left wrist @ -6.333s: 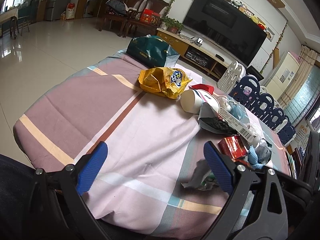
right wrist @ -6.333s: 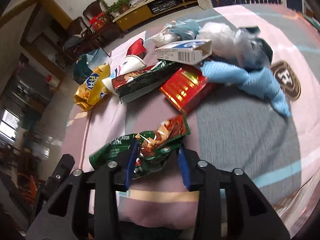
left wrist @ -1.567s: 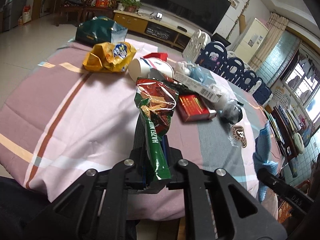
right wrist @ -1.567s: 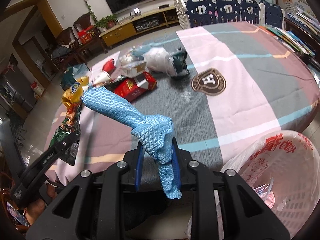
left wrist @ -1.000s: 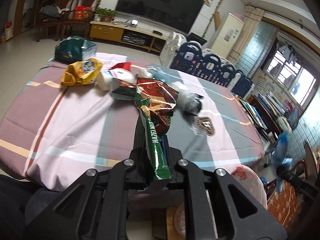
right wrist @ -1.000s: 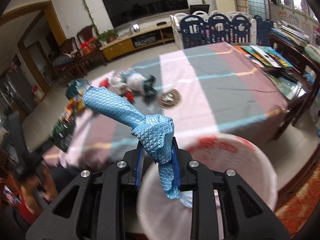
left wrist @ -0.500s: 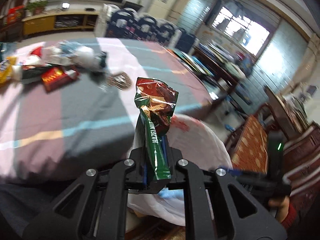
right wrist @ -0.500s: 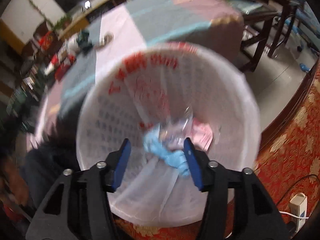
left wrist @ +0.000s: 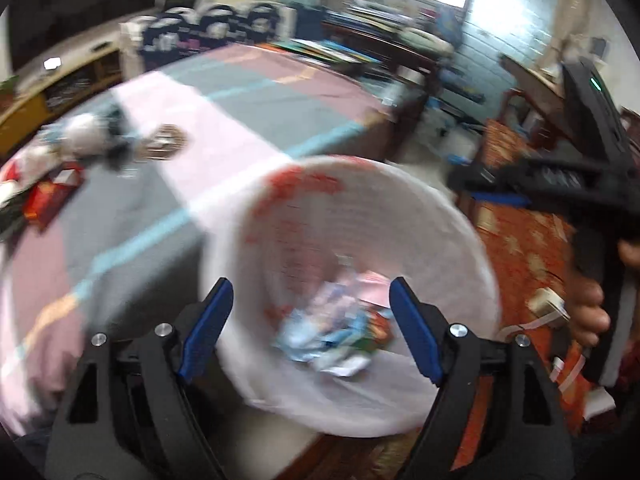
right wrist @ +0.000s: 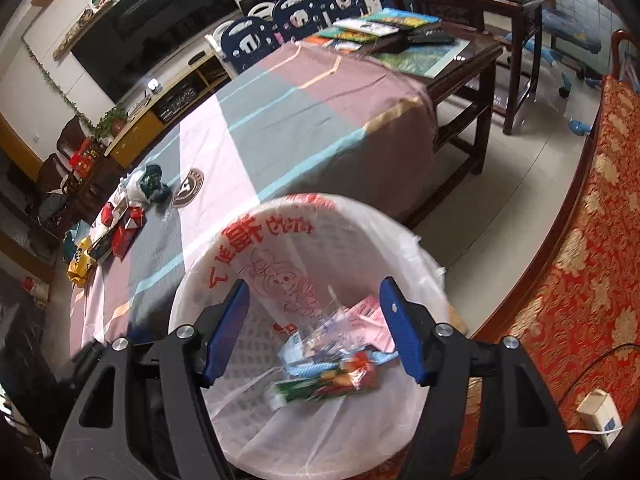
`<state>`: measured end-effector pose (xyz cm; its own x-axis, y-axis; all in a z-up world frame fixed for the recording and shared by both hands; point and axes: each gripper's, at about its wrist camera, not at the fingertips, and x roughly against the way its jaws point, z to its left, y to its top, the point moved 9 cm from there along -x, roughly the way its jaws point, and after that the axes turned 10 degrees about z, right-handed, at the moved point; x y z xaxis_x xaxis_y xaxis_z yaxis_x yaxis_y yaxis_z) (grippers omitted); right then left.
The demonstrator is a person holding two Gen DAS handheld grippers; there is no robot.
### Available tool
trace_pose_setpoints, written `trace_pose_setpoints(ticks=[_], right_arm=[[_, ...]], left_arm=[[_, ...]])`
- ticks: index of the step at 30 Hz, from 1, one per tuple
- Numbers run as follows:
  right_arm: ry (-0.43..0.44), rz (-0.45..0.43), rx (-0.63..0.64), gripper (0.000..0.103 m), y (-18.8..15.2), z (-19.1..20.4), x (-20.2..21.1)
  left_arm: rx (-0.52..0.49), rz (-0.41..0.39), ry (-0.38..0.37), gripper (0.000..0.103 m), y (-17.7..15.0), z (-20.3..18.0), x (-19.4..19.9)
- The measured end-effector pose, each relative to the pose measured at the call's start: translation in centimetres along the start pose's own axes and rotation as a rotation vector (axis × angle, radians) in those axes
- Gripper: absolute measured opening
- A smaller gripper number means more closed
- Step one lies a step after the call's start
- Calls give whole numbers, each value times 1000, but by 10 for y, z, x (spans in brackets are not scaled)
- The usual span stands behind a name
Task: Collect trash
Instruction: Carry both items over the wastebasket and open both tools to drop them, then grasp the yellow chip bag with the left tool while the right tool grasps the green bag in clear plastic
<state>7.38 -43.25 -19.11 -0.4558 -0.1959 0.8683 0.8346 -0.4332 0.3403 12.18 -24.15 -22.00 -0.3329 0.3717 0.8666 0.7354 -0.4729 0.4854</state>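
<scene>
A white trash basket (right wrist: 224,276) lined with a red-printed plastic bag stands on the floor beside the table. Inside it lie the green snack wrapper (right wrist: 320,388), the blue cloth (right wrist: 308,368) and other scraps. My right gripper (right wrist: 314,330) hangs over the basket, its jaws opening, nothing between them. My left gripper (left wrist: 310,326) is also above the basket (left wrist: 460,216), jaws opening and empty; this view is blurred. Trash in the basket shows as a blurred heap (left wrist: 332,332). More trash (right wrist: 124,224) lies at the table's far end, including a red box (left wrist: 48,196).
The table (right wrist: 280,120) has a pink, grey and mauve cloth. A red patterned sofa (right wrist: 580,280) lies right of the basket, a power strip (right wrist: 600,412) beside it. A dark wooden table (right wrist: 452,52) with books stands behind. A hand (left wrist: 592,308) holds the right gripper's body.
My left gripper opened and let the green snack wrapper drop into the basket. My right gripper's jaws spread wider after letting go of the blue cloth. Both moved over the basket.
</scene>
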Motion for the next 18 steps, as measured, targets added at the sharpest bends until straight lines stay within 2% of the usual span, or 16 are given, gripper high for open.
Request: trace_pose_setpoints(ticks=[3,6,8,10,14,16,18], right_arm=[[6,19,32,67,-2,17,-10],[12,29,76,67,0,37,-19],[17,37,97,67,2,51,-25],[21,48,112,67,2,61,-31],[18,84,124,67,-1,76,-48],[12,102,123,67,-2,81,-56],[8,114,123,67,0,87,-63]], left_arm=[[162,-75,147,80,9,81,25],[387,-128,277,80,7,189,56],[514,-150,411,81,2,270,81],[633,-162,483,82,-5,342,100],[864,-154,500,86,-18,456,118],[916,-130,452,86,-19,487,108],[935,-98,367,86,-20,506,89]])
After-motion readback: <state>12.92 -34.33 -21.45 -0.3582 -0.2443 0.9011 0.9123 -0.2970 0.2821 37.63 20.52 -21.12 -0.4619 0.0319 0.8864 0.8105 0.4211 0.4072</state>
